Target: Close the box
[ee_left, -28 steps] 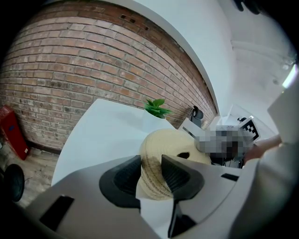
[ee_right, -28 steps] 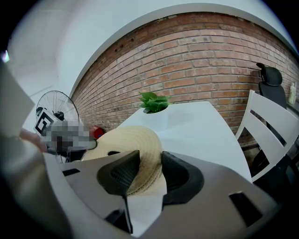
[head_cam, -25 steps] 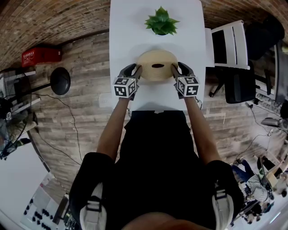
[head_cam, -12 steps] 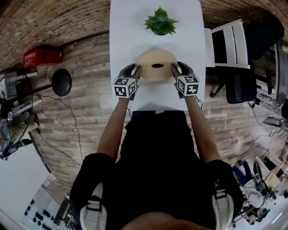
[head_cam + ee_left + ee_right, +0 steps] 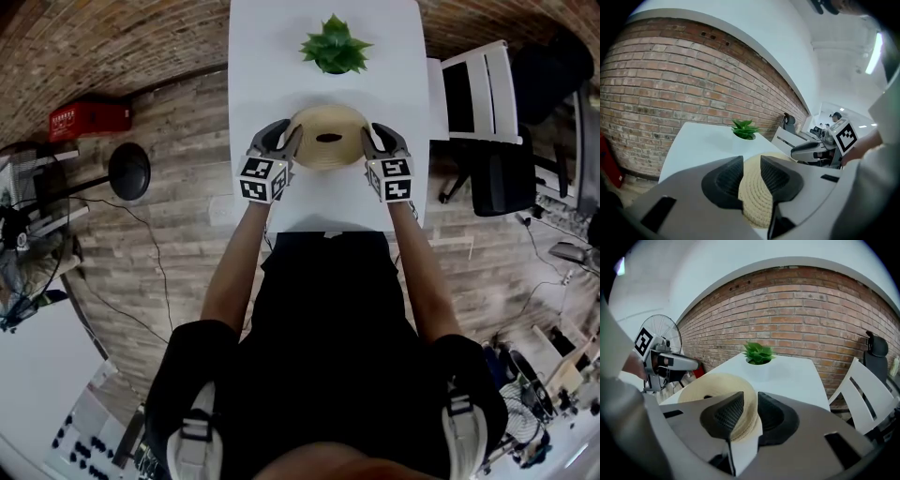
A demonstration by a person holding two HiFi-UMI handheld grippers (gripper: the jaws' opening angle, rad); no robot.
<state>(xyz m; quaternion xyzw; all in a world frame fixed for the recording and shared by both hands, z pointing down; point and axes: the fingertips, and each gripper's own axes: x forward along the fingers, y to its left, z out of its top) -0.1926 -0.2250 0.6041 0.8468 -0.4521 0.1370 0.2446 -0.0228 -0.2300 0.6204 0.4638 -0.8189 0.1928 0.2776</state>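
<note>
Now, nudged forward, left gripper (image 5: pixel 751 163) and right gripper (image 5: pixel 750 400) are closing on the woven box (image 5: pixel 328 137).

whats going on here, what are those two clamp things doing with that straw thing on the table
A person stands at a white table with a hand-held gripper in each hand, working on a round woven box. The left hand-held gripper is at the box's left edge and the right hand-held gripper at its right edge. Both sets of jaws are closing, with the woven rim between them. A small potted plant stands on the table beyond the box.
</note>
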